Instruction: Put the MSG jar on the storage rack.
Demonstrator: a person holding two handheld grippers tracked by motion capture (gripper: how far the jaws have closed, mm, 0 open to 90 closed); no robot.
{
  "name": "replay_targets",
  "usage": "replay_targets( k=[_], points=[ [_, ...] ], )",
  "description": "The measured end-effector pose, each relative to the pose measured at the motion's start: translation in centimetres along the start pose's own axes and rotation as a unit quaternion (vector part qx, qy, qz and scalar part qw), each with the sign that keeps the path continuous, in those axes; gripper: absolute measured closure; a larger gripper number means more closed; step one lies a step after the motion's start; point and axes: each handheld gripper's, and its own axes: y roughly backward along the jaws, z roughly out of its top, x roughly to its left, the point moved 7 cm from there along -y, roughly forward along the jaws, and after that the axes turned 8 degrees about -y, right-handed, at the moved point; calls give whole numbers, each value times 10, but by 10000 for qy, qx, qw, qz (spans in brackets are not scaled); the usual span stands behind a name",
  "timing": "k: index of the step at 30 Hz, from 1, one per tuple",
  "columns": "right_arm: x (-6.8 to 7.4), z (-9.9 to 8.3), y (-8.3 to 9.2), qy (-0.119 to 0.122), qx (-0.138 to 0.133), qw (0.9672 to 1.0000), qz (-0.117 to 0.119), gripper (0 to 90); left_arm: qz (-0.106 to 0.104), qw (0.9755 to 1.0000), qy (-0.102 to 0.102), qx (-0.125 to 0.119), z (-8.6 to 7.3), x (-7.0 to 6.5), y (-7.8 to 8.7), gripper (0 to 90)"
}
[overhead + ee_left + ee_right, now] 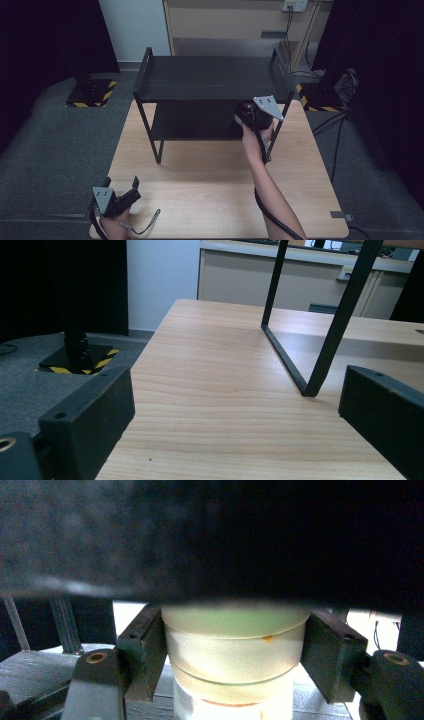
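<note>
right tool (234, 655): jaws clamped on pale cylindrical container (234, 650), its top hidden under dark shelf board, base cut off | on black rack's (212, 77) lower shelf | left tool (235, 405): jaws wide, over bench (210, 405) near edge

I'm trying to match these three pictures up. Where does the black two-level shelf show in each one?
High view: the black shelf stands at the table's far half, centre.
Left gripper view: its leg frame rises at upper right.
Right gripper view: its dark underside spans the top.
Shared landmark: the wooden table.
</note>
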Motion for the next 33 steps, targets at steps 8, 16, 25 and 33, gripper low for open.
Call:
replay_targets(
  k=[8, 16, 25, 33],
  points=[
    [-4, -2, 1, 91, -34, 9999, 81, 260, 32, 10000, -2, 7, 0, -1, 0, 5],
    [-10, -8, 33, 106, -88, 9988, 474, 5, 25, 10000, -31, 20, 0, -2, 1, 5],
    [-41, -39, 98, 230, -62, 9965, 805, 5, 49, 9999, -88, 36, 1, -3, 0, 5],
    [-78, -100, 143, 900, 101, 9951, 409, 5, 16, 9998, -191, 66, 1, -5, 0, 5]
  ],
)
